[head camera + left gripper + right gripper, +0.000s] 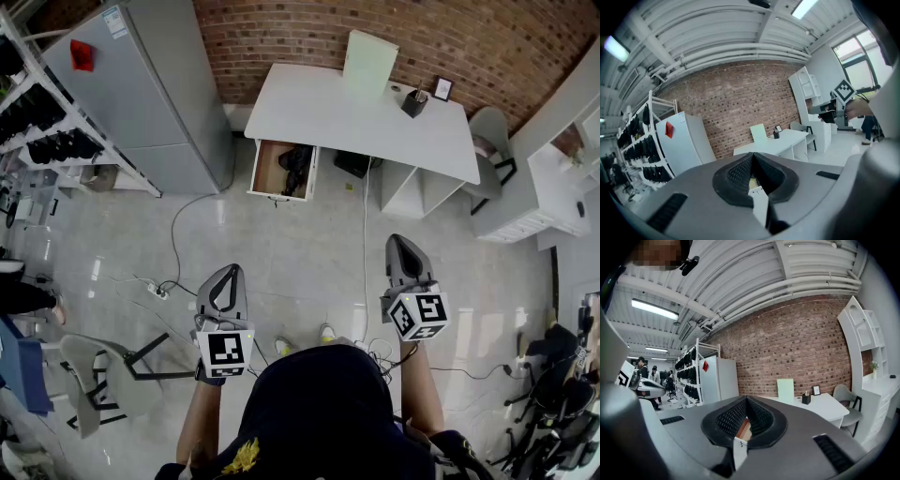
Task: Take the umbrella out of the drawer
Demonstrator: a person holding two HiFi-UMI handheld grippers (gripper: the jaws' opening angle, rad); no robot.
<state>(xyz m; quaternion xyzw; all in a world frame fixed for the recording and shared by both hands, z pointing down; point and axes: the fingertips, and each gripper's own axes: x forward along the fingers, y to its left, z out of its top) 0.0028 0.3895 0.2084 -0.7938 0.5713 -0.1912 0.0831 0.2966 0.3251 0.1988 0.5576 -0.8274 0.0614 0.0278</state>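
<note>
Two hand-held grey two-jaw grippers low in the head view: left gripper [231, 269] at 7 o'clock, right gripper [397, 239] at 4 o'clock, both pointing toward 12. Two black-and-white marker cubes [225, 352], one per gripper. Left jaws closed tip to tip, nothing between the black ribbed pads [737, 174]. Right jaws likewise pressed together and empty.

One white rectangular desk [337, 117] at 12 o'clock, backed against a red brick wall [281, 28]. One open wooden drawer [266, 169] under the desk's left end, between 11 and 12 o'clock. One black folded umbrella [298, 167] lying inside it, toward the drawer's right side, well apart from both grippers.

Three things on the desktop: one pale green upright board [368, 61], one black pen holder [413, 102], one small dark picture frame [442, 88] just beside the holder at its 1 o'clock.

One tall grey cabinet [159, 94] at 10 o'clock, with one red tag [82, 54] on it. One grey chair [489, 131] at 2 o'clock, by the desk's right end. One white power strip [157, 291] with cables on the pale glossy floor [281, 244] at 8 o'clock.
</note>
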